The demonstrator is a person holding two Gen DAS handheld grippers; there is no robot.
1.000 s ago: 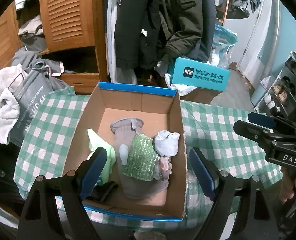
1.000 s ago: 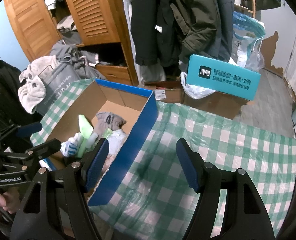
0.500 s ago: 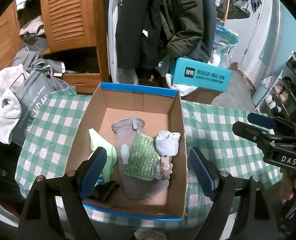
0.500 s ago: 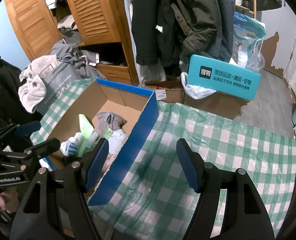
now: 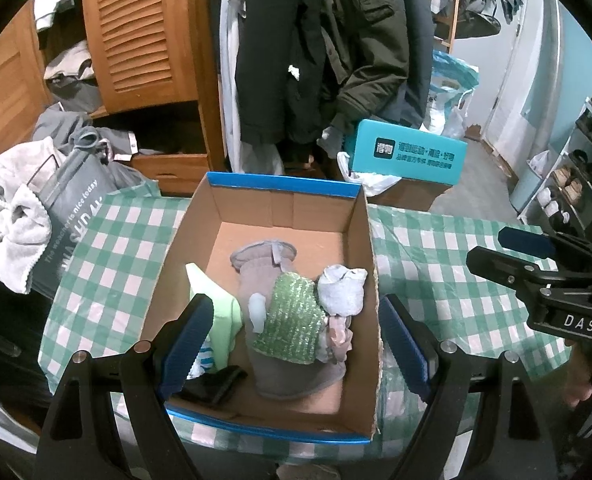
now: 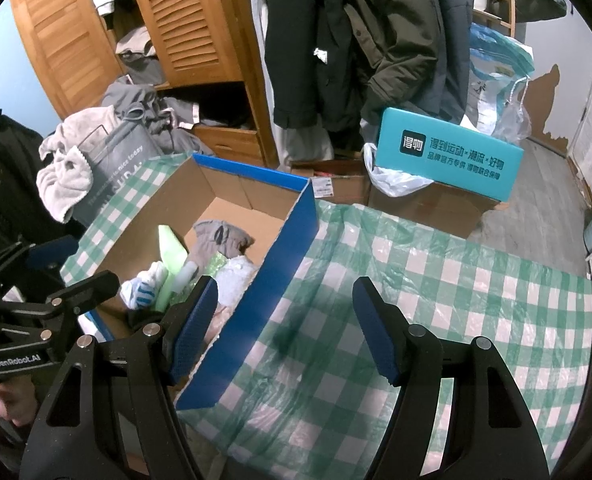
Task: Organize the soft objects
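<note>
The right gripper (image 5: 568, 280) carries "DAS" in white on its black body, and the left gripper (image 6: 44, 312) carries "GenRobot.AI". A grey bag (image 5: 72, 216) off the table's left edge reads "The weather is nice today" above larger letters, partly hidden. The teal box (image 6: 450, 154) beyond the far edge bears white Chinese print beside a black logo square.

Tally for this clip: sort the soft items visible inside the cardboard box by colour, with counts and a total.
In the cardboard box, as far as the pile shows:
Grey: 2, the long grey piece and the balled light grey sock
Green: 2, the pale green cloth and the sparkly green piece
White with blue stripes: 1
Black: 1
Pinkish: 1
Total: 7
</note>
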